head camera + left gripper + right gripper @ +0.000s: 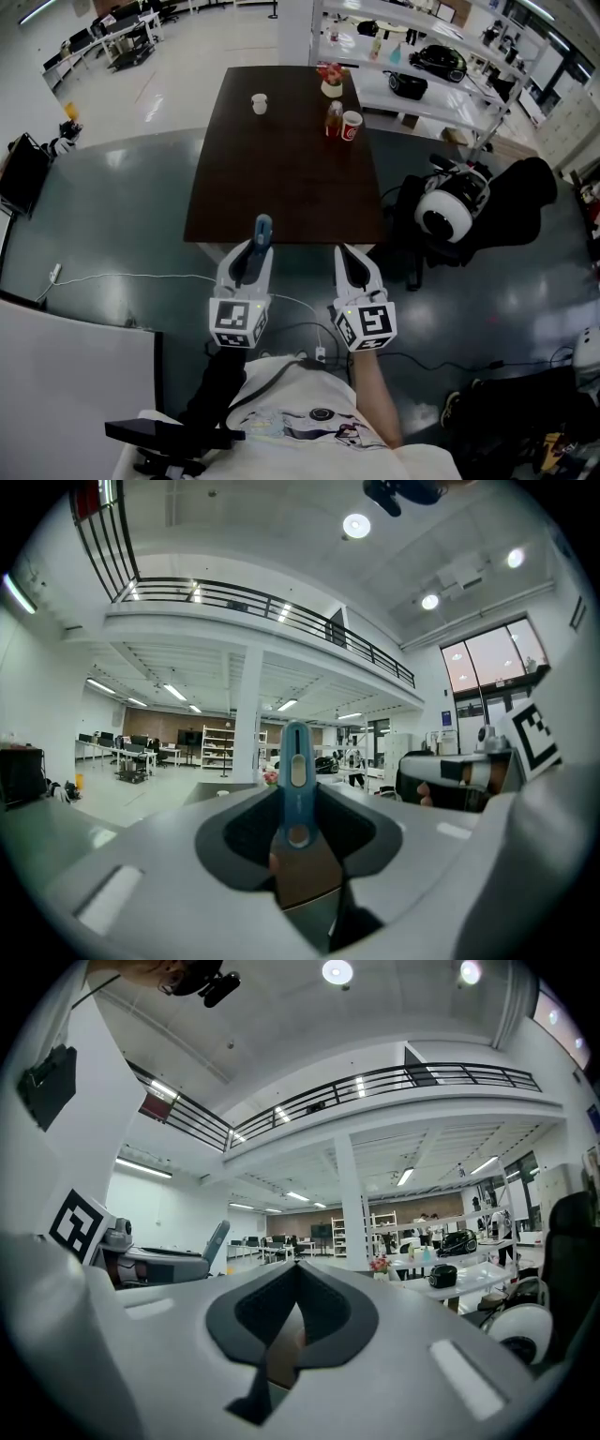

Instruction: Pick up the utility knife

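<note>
Open tabletop [281, 187] ahead; bottle [334, 119], red cup [352, 125] at far end

No legible text — none anywhere

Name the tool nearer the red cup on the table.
Right. The right tool lines up with the red cup; the left tool, holding the utility knife, sits further left.

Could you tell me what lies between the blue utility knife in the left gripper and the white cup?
Only bare dark brown tabletop, in the head view, from the blue utility knife to the white cup.
</note>
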{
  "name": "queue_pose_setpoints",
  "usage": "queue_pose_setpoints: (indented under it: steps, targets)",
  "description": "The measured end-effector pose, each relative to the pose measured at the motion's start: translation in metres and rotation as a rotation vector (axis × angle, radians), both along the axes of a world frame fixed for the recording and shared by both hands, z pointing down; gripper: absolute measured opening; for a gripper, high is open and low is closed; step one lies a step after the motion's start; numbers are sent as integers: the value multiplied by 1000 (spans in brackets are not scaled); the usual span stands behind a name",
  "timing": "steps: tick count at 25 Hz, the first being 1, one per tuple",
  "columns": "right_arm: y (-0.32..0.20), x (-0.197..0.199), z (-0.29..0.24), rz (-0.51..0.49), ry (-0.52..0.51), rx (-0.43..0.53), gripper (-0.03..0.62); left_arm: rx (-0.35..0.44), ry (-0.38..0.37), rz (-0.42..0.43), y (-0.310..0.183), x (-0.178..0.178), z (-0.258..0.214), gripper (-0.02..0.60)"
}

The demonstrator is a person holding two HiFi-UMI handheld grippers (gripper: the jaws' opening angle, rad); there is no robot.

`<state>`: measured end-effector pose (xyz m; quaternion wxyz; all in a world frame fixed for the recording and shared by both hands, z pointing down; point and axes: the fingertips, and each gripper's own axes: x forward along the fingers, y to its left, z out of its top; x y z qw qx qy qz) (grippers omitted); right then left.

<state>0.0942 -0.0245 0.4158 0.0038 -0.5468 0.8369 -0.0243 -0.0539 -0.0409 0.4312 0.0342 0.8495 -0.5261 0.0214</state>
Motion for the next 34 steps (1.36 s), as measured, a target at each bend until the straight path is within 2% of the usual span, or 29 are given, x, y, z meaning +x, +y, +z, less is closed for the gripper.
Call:
queue_pose_setpoints:
  steps: [12,34]
  targets:
    - [0,0,6,16,32,-15,-2,-3,2,4,1,-2,4,123]
    - [-2,-3,7,13,24,-20,-2,-13,-3,3,-3,-2,4,123]
